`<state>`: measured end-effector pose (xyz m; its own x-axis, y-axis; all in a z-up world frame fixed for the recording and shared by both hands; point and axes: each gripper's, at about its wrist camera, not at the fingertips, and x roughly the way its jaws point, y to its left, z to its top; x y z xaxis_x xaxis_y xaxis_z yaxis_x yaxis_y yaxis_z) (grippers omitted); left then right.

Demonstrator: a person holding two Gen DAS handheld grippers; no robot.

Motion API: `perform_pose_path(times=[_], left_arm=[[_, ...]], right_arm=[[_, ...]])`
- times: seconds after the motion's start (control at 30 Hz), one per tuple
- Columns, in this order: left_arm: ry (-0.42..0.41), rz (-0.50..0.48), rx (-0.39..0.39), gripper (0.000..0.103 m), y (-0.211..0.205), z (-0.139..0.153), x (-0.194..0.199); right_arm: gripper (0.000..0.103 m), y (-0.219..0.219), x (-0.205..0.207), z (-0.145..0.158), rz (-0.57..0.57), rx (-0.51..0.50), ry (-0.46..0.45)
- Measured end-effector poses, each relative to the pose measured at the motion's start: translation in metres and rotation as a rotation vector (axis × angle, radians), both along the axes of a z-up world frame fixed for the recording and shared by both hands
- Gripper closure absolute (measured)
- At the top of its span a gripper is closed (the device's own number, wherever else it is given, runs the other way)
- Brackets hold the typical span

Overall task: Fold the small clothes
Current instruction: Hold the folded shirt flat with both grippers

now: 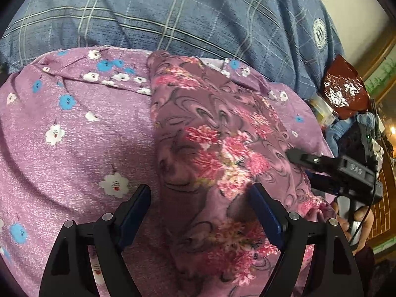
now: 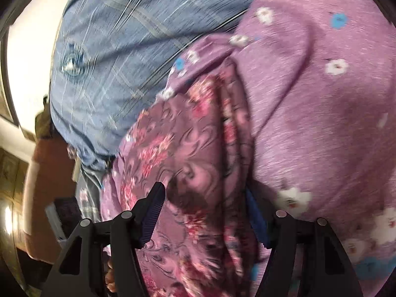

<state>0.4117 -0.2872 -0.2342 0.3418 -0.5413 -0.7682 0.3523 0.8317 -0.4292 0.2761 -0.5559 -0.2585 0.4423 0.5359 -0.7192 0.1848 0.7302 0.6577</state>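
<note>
On the left, purple flowered sheet (image 1: 61,128) spread as the working surface, pulled up against the person's blue checked shirt (image 1: 198,12); serves as a soft, flat bed for folding. Next, left gripper (image 1: 200,188): jaws wide, nothing pinched, tilted down over the near left edge of the mauve rose-print garment (image 1: 212,128); probably placed so as to take that edge for a fold. Garment itself in the middle of the sheet, lying as a long narrow strip from the shirt towards the cameras, layers stacked along its length in the right wrist view; looks partly folded, lengthwise fold done, crosswise fold judged not yet made. Further right, right gripper (image 2: 204,190): jaws well apart, straddling the garment's right edge with cloth between them, yet no pad visibly pressing; blurred, so contact at the far pad cannot be told for sure. Held by a hand (image 1: 356,220) at the strip's opposite side, seemingly so that both tools can lift matching corners together. At far right, beyond the sheet, red foil bag (image 1: 344,86), well apart from the work.
</note>
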Motion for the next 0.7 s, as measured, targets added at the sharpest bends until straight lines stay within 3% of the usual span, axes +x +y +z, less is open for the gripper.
perform_pose_path(times=[0.17, 0.33, 0.7], left_arm=[[-0.026, -0.021, 0.009, 0.022, -0.011, -0.005, -0.003], [-0.054, -0.015, 0.016, 0.022, -0.015, -0.009, -0.006], [-0.045, -0.014, 0.009, 0.022, -0.014, -0.009, -0.008]], right_arm=[[0.041, 0.033, -0.001, 0.017, 0.032, -0.210, -0.043], [0.048, 0.044, -0.006, 0.024, 0.055, -0.347, -0.073], [0.050, 0.056, -0.007, 0.030, 0.067, -0.452, -0.096]])
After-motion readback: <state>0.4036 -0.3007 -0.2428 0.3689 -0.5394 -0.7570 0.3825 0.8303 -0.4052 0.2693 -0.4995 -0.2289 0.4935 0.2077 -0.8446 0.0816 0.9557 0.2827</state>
